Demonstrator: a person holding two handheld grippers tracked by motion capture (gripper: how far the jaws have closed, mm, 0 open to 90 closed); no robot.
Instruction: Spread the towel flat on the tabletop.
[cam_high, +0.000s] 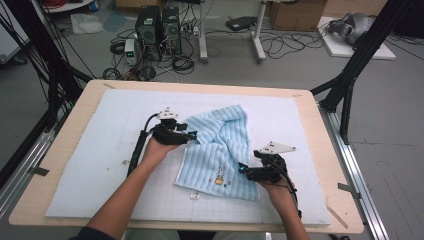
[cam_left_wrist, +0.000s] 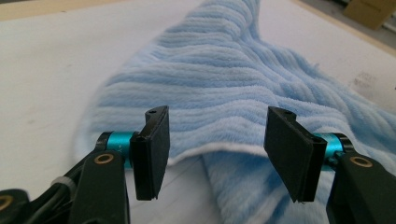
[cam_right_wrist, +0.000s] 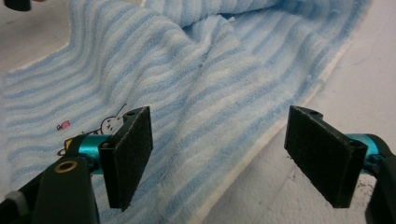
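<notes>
Bright even light, soft shadows, slight blur

Soft terry towel (cam_high: 220, 145): pale blue with white stripes, small cartoon print (cam_high: 219, 178) in yellow and pink near its front edge. Under it, white gridded mat (cam_high: 100, 165) on tan wooden tabletop (cam_high: 65, 145). Black gripper pads (cam_right_wrist: 128, 154), teal collars.

High view: above the desk (cam_high: 65, 150), facing forward and down, far off. Gripper views: low and close, looking along their own fingers (cam_left_wrist: 152, 151). All three share the striped towel (cam_high: 220, 150).
</notes>
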